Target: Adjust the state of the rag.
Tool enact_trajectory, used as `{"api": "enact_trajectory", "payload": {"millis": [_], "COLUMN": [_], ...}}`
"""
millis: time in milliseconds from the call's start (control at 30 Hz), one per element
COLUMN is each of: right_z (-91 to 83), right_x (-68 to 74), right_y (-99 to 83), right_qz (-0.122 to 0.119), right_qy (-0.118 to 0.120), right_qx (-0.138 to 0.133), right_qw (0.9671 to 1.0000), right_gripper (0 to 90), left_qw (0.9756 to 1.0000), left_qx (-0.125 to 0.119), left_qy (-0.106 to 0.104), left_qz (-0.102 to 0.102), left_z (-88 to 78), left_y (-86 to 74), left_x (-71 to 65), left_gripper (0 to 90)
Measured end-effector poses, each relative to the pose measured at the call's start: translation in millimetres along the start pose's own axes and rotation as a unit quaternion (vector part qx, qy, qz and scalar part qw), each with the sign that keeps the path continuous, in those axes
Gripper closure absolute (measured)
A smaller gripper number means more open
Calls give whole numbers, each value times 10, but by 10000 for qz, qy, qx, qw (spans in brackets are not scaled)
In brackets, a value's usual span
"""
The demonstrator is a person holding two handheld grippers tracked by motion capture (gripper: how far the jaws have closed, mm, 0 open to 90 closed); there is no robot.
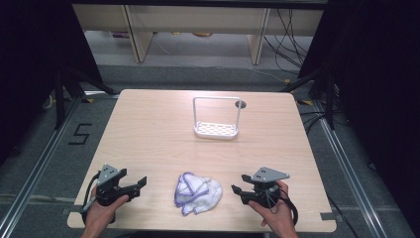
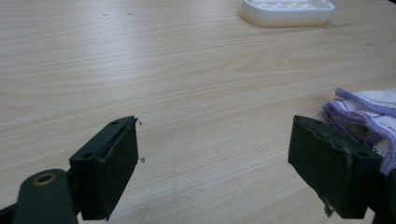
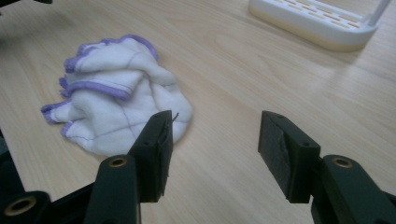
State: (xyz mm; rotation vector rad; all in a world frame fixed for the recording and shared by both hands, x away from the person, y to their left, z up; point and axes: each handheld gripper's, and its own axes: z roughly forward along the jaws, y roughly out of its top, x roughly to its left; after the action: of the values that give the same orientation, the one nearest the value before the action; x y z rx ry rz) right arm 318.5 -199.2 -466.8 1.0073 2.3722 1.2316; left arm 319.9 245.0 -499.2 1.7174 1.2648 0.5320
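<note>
Your left tongs (image 1: pixel 140 184): lower left of the high view, held in your left hand (image 1: pixel 105 207), low over the bench (image 1: pixel 148 129). Jaws stand wide with bare wood between them; nothing held. In the left gripper view the two black pads (image 2: pixel 116 165) rise from the bottom edge, far apart.

Your right tongs (image 1: pixel 236 190): lower right of the high view, in your right hand (image 1: pixel 275 210), tips turned toward the middle of the frame. Jaws parted, nothing between them, no pad touching anything. In the right gripper view the left-hand jaw stands in front of the cloth's near edge; whether it is clear of the fabric there, you cannot tell from that view, but the high view shows a gap of wood between tips and cloth.

Cloth (image 1: pixel 198 193): white with purple trim, crumpled in a heap, lying on the bench between the two tongs at lower centre of the high view, near the front edge. In the left gripper view its purple hem (image 2: pixel 369 112) shows at the right edge; in the right gripper view it lies at centre left (image 3: pixel 116 107).

Rack (image 1: pixel 216 130): white, slotted base with a tall wire loop standing upright, upper centre of the bench, well apart from cloth and tongs. Its base shows at the top of both gripper views (image 2: pixel 286 10) (image 3: pixel 317 21).

Bench: pale wood, rounded corners.
</note>
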Motion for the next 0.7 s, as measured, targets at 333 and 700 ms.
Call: {"api": "enact_trajectory", "payload": {"millis": [333,700], "right_z": [162,385], "right_x": [269,502], "right_y": [204,415], "right_qz": [-223,-596], "right_qy": [284,518], "right_qx": [53,119], "right_qw": [9993,9968], "right_gripper": [484,485], "left_qw": [10000,10000], "left_qx": [58,26], "left_qy": [70,21], "left_qz": [3,11], "left_z": [-20,-17], "left_y": [9,8], "left_x": [-1,1], "left_gripper": [156,156]}}
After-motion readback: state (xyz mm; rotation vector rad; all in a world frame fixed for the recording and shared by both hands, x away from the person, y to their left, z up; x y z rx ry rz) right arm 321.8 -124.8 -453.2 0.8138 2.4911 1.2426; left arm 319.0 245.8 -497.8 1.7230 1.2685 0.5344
